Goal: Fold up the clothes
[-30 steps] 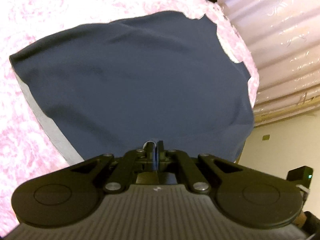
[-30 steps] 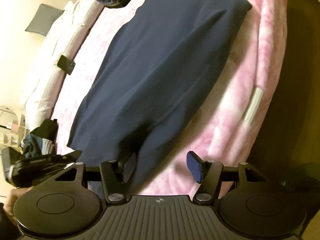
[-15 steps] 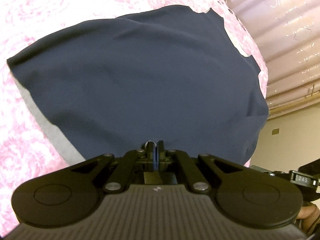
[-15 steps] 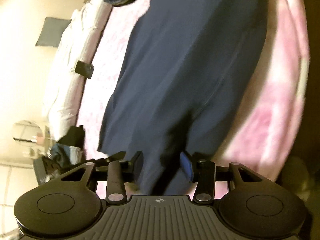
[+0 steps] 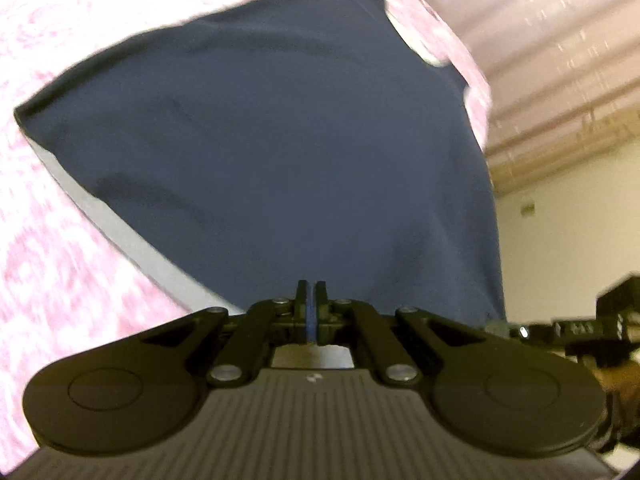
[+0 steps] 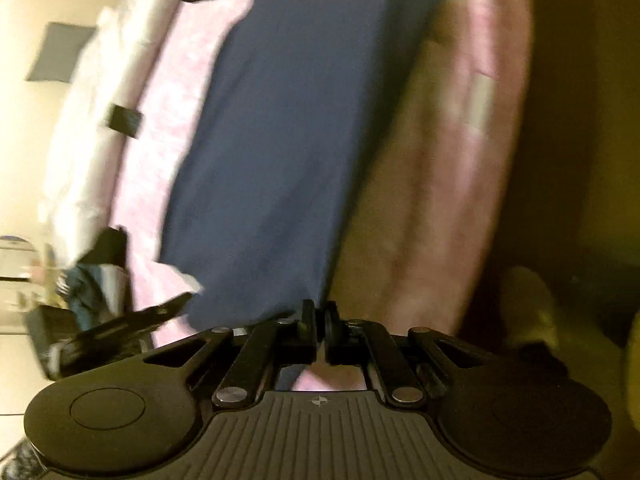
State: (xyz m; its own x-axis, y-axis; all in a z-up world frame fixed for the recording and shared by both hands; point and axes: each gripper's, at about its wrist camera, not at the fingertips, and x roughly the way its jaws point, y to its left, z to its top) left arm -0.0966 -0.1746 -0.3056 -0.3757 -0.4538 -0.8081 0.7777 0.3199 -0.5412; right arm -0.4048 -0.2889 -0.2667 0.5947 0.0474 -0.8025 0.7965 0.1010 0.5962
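Both views are smeared by motion, the right wrist view most of all, so the fabric edges and the background there are hard to make out. In the left wrist view the left gripper [image 5: 311, 300] has its two fingers pressed together on the near hem of the navy garment [image 5: 280, 152], at 6 o'clock of the cloth; the hem itself is hidden behind the fingers. The garment lies spread over the pink patterned bedspread [image 5: 72, 264], its far end toward 12 o'clock, with a pale lining strip showing along its edge at 8 o'clock. At 3 o'clock the other gripper's body is cut off by the frame, and small white marks on it cannot be read. In the right wrist view the right gripper [image 6: 319, 320] is drawn nearly together on the garment's [image 6: 288, 120] near corner, cloth passing between the pads. A second ago those fingers stood wide apart with the hem beside the left one; half a second ago they were narrowing around it. The left gripper was already clamped then. A small dark tag [image 6: 125, 120] sits on the white pillows [image 6: 92, 152] at 10 o'clock; no writing on it is legible.
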